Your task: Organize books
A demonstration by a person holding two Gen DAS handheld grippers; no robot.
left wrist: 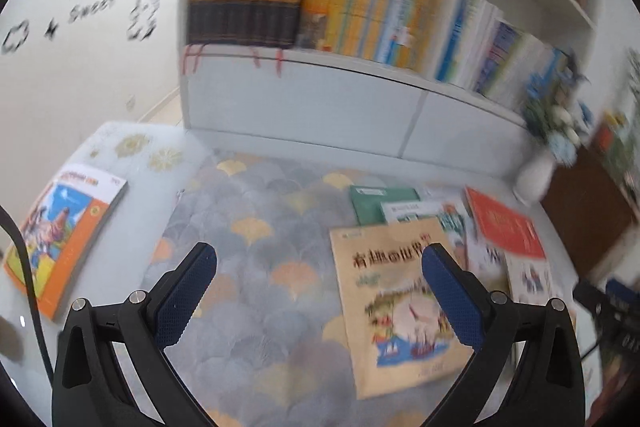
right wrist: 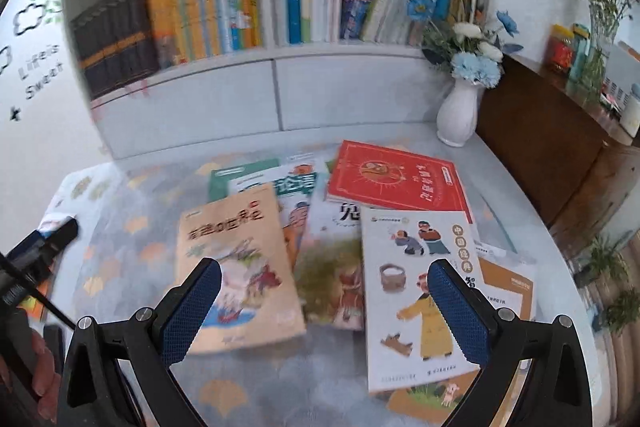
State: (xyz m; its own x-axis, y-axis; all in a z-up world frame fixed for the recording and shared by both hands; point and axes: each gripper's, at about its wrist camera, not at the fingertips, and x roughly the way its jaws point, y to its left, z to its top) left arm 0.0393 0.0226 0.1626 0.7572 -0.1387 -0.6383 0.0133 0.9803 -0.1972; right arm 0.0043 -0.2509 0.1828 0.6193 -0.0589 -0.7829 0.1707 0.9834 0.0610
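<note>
- On the patterned table mat [right wrist: 256,383] in front of you lies a loose, overlapping spread of thin picture books; a white bookshelf [right wrist: 276,83] full of upright books stands behind the table.
- Your left gripper [left wrist: 319,269] hangs above the mat with its blue pads wide apart, holding nothing; your right gripper [right wrist: 325,287] does the same over the pile.
- Nearest your left gripper is a tan-covered book [left wrist: 400,303], lying flat and slightly turned. Under your right gripper lies a white-covered book [right wrist: 416,291] with cartoon figures, resting on top of others.
- A red-covered book [right wrist: 396,179] sits farther back, overlapping its neighbours, and a green-covered book [left wrist: 380,203] peeks out behind the tan one.
- Off to your far left, well apart from the pile, lies an orange-edged book [left wrist: 68,235].
- These look like light, floppy paperbacks with glossy covers, so expect them to bend and slide. Taking one by the spine edge or a free overhanging edge seems best.
- A white vase [right wrist: 458,115] of flowers stands near the pile's back corner and looks easy to tip.
- Much of the left wrist view is motion-blurred, so the shelf spines there cannot be read.
- How many books lie beneath the top layer is hidden, and the lower edges of the nearest books are cut off by the gripper frames.
</note>
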